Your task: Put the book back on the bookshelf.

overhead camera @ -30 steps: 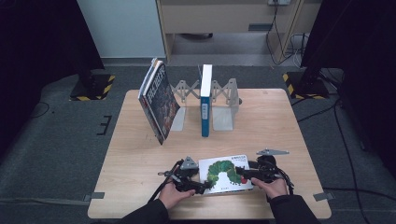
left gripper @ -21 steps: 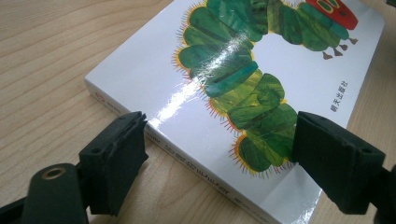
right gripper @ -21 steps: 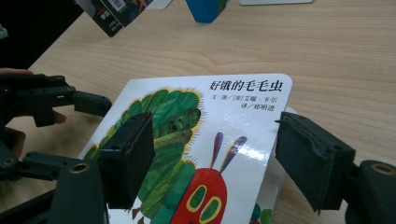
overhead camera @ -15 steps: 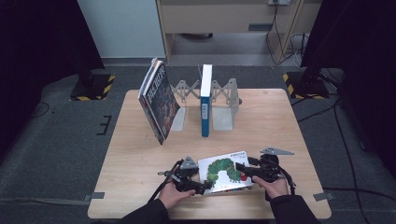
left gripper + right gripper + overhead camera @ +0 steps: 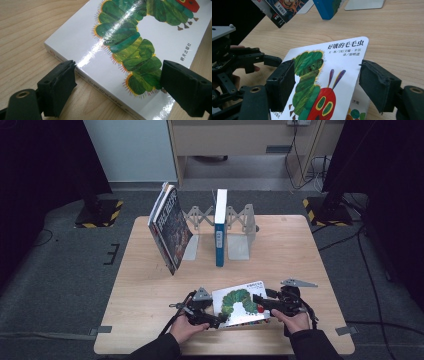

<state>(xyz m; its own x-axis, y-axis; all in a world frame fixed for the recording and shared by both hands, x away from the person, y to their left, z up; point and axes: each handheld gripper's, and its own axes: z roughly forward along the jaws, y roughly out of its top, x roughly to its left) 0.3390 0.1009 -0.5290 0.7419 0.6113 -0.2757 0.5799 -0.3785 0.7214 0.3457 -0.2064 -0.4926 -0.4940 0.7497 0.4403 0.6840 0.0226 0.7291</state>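
Caterpillar book (image 5: 240,303) on wooden table (image 5: 150,290), jaws apart, possibly lifted, dim room

The caterpillar book (image 5: 130,50) runs off the left claw view's top and bottom edges; its spine lettering is too small to read.

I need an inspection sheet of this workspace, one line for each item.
Surface: wooden table, bare at the left.
Job's things: caterpillar book lying flat near the front edge.
Clutter: dark book leaning, blue book upright in a metal rack.
Grippers: left tongs open astride a book corner; right tongs open over the cover.
Cables: black cable by the left hand.
Surroundings: grey floor, dark stands.
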